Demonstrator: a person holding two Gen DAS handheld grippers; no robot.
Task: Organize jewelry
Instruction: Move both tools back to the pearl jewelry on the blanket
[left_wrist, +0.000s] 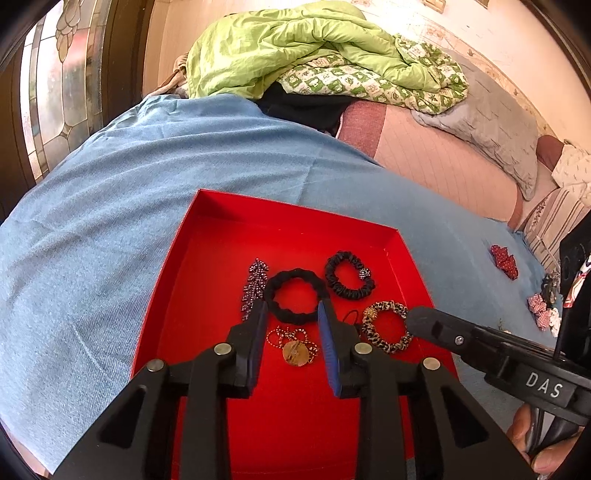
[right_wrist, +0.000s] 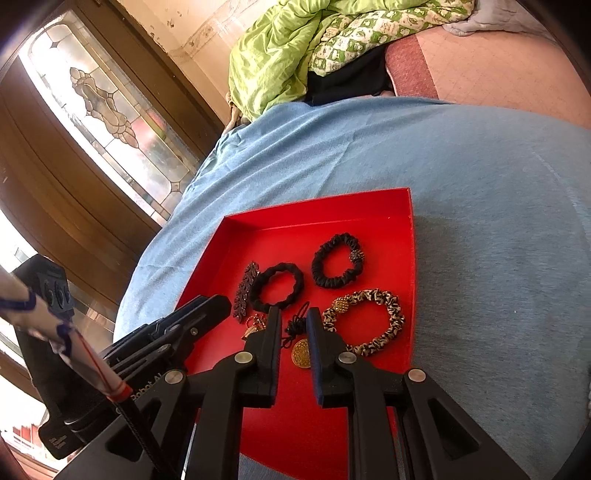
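Observation:
A red tray (left_wrist: 207, 280) (right_wrist: 402, 266) lies on a blue cloth. In it are a black scrunchie (left_wrist: 295, 295) (right_wrist: 277, 286), a second black scrunchie with a bead (left_wrist: 349, 275) (right_wrist: 336, 260), a leopard scrunchie (left_wrist: 388, 326) (right_wrist: 369, 321), a purple beaded piece (left_wrist: 253, 290) (right_wrist: 245, 291), a red bead chain with a gold disc (left_wrist: 295, 349) and a black cord with a gold pendant (right_wrist: 301, 350). My left gripper (left_wrist: 291, 312) is open and empty above the chain. My right gripper (right_wrist: 293, 317) is open and empty above the cord pendant; it also shows in the left wrist view (left_wrist: 436, 326).
Red and checked hair bows (left_wrist: 504, 260) lie on the blue cloth (left_wrist: 110, 221) right of the tray. A green quilt (left_wrist: 295, 51), a grey pillow (left_wrist: 491, 122) and a pink bedsheet (left_wrist: 443, 166) lie behind. A stained-glass door (right_wrist: 110, 110) stands at the left.

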